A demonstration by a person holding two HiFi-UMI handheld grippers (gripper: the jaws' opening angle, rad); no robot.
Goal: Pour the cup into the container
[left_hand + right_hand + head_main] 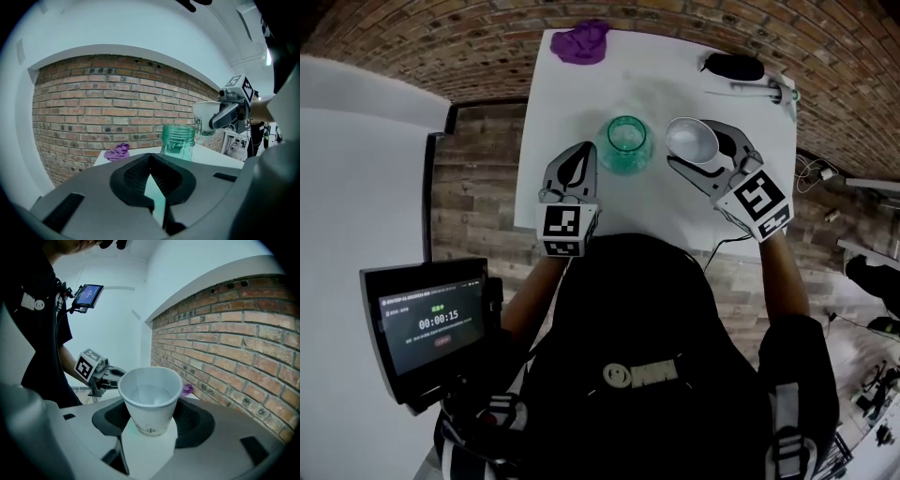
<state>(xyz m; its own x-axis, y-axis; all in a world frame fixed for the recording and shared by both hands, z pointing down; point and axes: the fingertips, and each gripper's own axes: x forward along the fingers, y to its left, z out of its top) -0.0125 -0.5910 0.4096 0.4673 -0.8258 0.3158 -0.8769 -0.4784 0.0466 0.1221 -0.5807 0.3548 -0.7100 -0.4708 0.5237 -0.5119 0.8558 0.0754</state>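
The right gripper [149,425] has its fingers set wide around the lower half of a white paper cup [150,397], holding it mouth up. The left gripper [151,161] has its fingers drawn together at the tips, with nothing between them.

Only the right gripper view looks into the cup, which holds clear liquid. The left gripper view shows the cup from the side, with a faint green print low on its wall. There it is to the right of the green glass jar [178,140], its rim higher than the jar's mouth. The head view shows the cup just right of the jar, apart from it, over the white table [581,103]. A purple cloth [581,42] lies at the table's far edge.
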